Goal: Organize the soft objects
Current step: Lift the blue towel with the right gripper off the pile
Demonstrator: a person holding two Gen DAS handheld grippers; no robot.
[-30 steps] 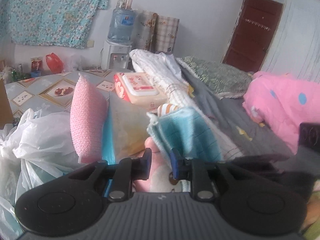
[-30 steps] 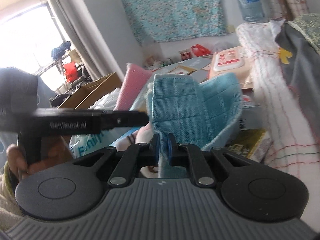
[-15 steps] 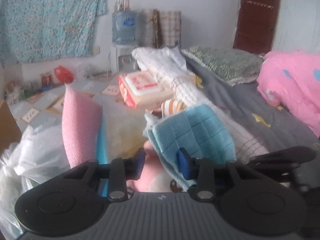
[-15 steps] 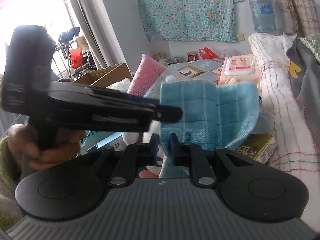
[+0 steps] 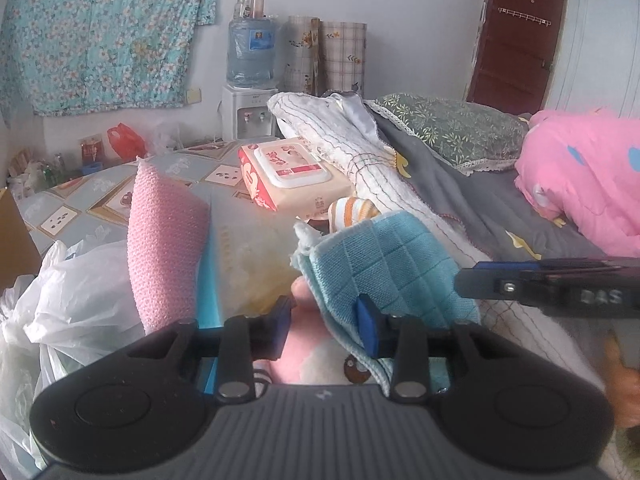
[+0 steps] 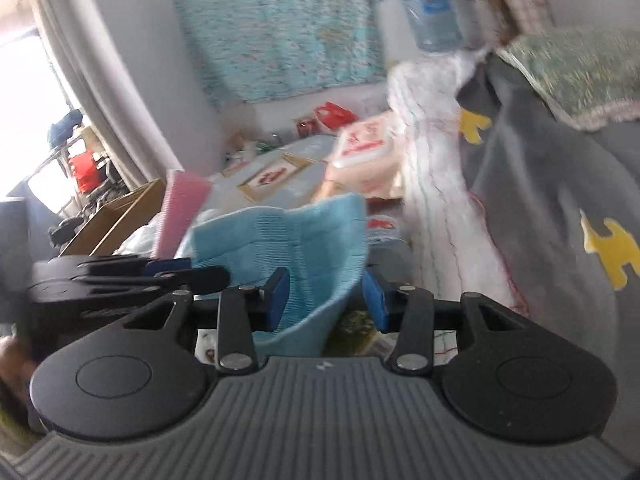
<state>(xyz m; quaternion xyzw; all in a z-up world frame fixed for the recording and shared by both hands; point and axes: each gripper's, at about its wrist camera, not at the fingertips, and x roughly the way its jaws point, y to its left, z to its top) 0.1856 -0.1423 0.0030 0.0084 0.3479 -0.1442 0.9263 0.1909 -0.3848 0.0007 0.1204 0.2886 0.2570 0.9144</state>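
1. Blue waffle-weave cloth (image 5: 384,268) is the thing I am handling, and it has just gone free: my right gripper (image 6: 326,300) now stands spread, its blue pads (image 6: 276,298) wide of the fabric, where a second ago and half a second ago they were pinched shut on the cloth's lower fold.

2. My left gripper (image 5: 326,328) is spread as well. One pad (image 5: 366,330) sits against the cloth's edge, but nothing is clamped. A second ago its gap was narrow; it has widened in each picture since.

3. So neither tool grips the cloth. It rests where I put it, draped on the pile beside the bed, leaning against the white knitted blanket (image 5: 360,160), with the pink sponge (image 5: 166,248) standing to its left and a pink-and-white soft toy (image 5: 316,356) just under it.

4. I read this as the placing step done for this cloth. Whether it sits neatly enough I cannot fully tell; its top corner looks frayed and sticks up.

5. Other differences from the earlier pictures: the right-wrist view is now motion-blurred and has swung towards the grey bedcover (image 6: 560,220), so I take it that hand is pulling away. In the left view, the other tool has slid off to the right edge.

6. Next pick could be the striped item (image 5: 354,210) behind the cloth.
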